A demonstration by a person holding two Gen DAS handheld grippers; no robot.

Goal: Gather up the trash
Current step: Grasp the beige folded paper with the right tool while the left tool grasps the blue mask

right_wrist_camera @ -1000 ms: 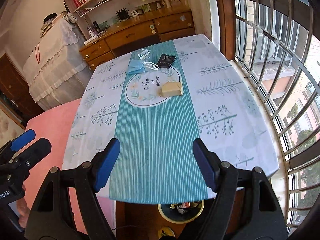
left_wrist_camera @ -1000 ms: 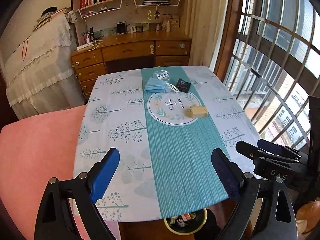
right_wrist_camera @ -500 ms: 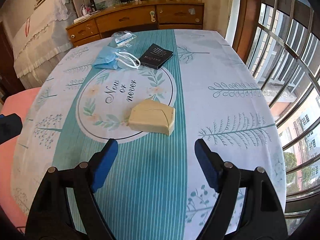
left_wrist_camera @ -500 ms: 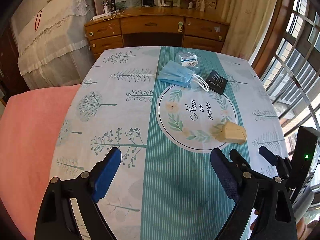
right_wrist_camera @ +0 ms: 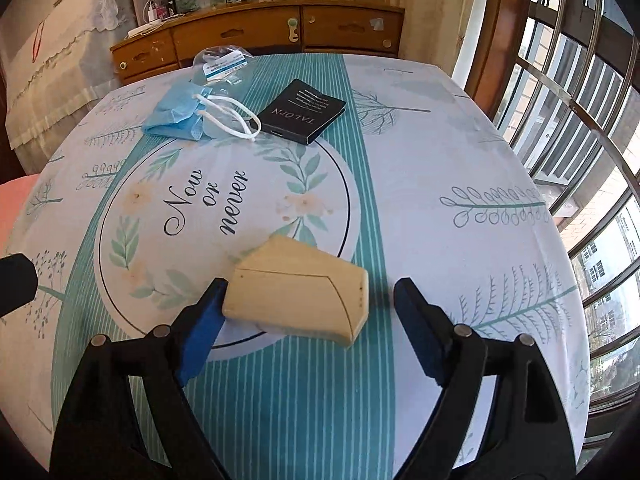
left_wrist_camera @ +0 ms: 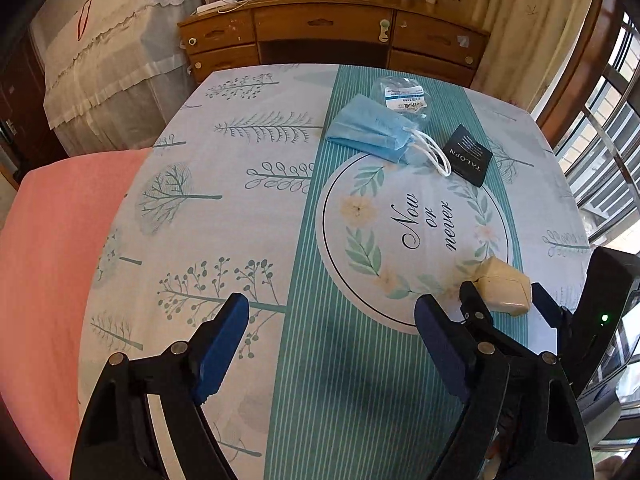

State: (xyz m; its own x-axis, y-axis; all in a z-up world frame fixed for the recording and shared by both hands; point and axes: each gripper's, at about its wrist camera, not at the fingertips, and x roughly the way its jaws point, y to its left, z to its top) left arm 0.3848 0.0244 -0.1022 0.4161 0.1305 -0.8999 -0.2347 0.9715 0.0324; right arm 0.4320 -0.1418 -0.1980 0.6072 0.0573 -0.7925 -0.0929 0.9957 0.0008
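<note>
Right gripper (right_wrist_camera: 310,314) spread wide just above the printed tablecloth (right_wrist_camera: 440,152), straddling a cream-coloured box (right_wrist_camera: 298,294) without gripping it. Left blue pad (right_wrist_camera: 204,330) touching or nearly touching the box's near corner; right pad well clear of its far edge. Box lying flat at the rim of the round "Now or never" emblem (right_wrist_camera: 208,204), half on the teal striped band.

Farther back on the same band: a black "TALON" packet (right_wrist_camera: 302,112), and just to its left a crumpled blue face mask (right_wrist_camera: 176,114) with white ear loops trailing toward the packet. Behind the mask, a clear plastic wrapper (right_wrist_camera: 218,66) with a white label, close to the table's far edge.

Left gripper (left_wrist_camera: 332,340) likewise wide open and holding nothing, poised over the near part of the teal band. From this view, the cream-coloured box (left_wrist_camera: 506,288) seen framed between the right gripper's dark fingers (left_wrist_camera: 474,308), low at the right. Blue face mask (left_wrist_camera: 370,132), clear plastic wrapper (left_wrist_camera: 400,94) and black "TALON" packet (left_wrist_camera: 468,156) grouped beyond the emblem.

Beyond the table, a wooden desk with drawers (left_wrist_camera: 328,36) against the wall, a lace-covered piece of furniture (left_wrist_camera: 116,48) to the left, a pink cloth (left_wrist_camera: 44,260) beside the table, and barred windows (right_wrist_camera: 568,92) along the right.
</note>
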